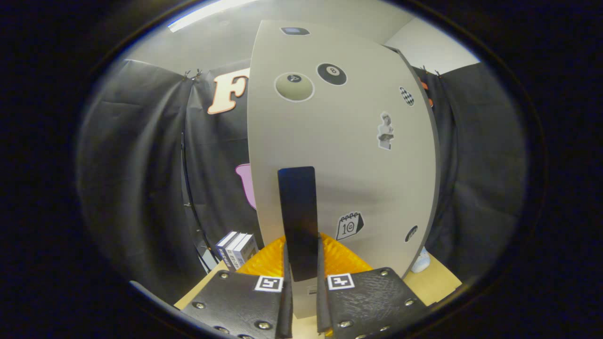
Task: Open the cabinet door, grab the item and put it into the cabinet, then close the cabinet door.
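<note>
Item: cabinet door [339, 155], pale panel carrying several stickers, standing edge-on and swung partly away from the cabinet body, whose far edge shows behind it. Fitting: dark vertical handle [297, 221] on the door face. Gripper [301, 263]: fingers closed in on either side of the handle's lower part, both appearing to press on it, jaws nearly together with only the handle between. Step in hand, by judgement: swinging the door on its hinge, opening or closing cannot be told from this pose. Next move calls for following the door's arc without twisting the handle, then letting go. Pose: gripper level, pointed straight at the door, close against it. Item to stow: possibly the boxes [237, 249] beside the door on the table [438, 278], uncertain. An orange ridged object [268, 261] lies just behind the fingers.
</note>
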The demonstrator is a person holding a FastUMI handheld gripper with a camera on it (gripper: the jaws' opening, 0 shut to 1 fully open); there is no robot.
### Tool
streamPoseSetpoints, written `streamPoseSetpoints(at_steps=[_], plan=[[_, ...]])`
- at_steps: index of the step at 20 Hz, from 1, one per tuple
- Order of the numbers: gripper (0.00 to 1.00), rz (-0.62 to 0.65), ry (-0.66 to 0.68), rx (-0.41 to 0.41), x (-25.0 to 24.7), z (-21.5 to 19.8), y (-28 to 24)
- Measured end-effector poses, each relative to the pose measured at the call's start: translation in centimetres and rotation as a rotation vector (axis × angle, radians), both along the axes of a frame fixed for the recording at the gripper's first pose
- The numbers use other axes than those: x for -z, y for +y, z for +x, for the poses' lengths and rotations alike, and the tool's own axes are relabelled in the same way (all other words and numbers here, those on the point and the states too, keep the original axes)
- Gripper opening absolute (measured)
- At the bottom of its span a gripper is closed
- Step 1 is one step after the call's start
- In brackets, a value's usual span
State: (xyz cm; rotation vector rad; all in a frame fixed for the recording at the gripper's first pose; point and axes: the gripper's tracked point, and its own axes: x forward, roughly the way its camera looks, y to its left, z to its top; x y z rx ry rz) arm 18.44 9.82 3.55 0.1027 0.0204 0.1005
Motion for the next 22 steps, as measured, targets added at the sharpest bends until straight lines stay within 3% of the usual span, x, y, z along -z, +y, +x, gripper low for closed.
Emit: streamPoseSetpoints(at_steps=[10,22], plan=[[0.20,0.047,0.016,0.007,0.4,-1.4,-1.4],[0.19,0.058,0.024,0.088,0.5,-3.2,-4.2]])
